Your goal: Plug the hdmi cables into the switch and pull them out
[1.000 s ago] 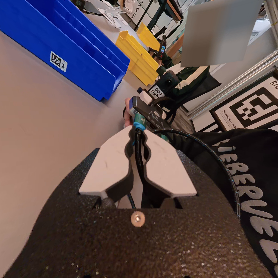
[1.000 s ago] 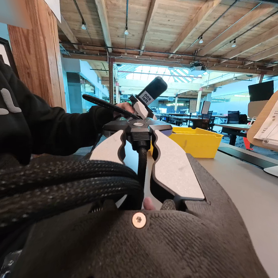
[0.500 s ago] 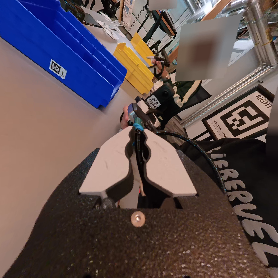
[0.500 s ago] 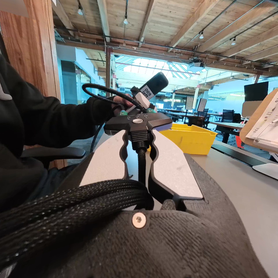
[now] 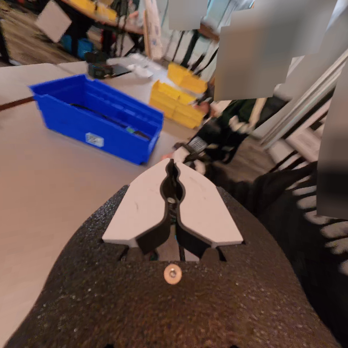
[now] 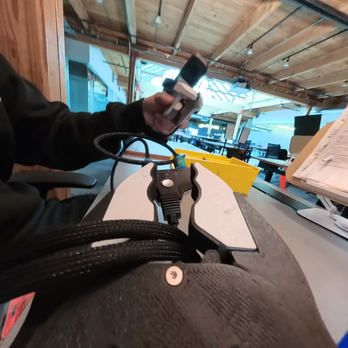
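Observation:
My right gripper is shut on the black HDMI switch, whose body sits between both pads above the table. A green-teal HDMI plug sits in the switch's far side. Its thin black cable loops away to the left. The switch's thick braided cable lies across my right gripper's body. My left gripper is shut with nothing between its pads. It also shows in the right wrist view, raised above the switch and clear of the cable. The left wrist view is blurred.
A blue bin with cables inside and yellow bins stand on the grey table. A yellow bin sits just beyond the switch. A document stand is at the right. The person's black sleeve is at the left.
My left gripper let go of the thin cable, its pads came together on nothing, and it rose away. The switch now sits deeper between my right fingers. The green plug stays in.

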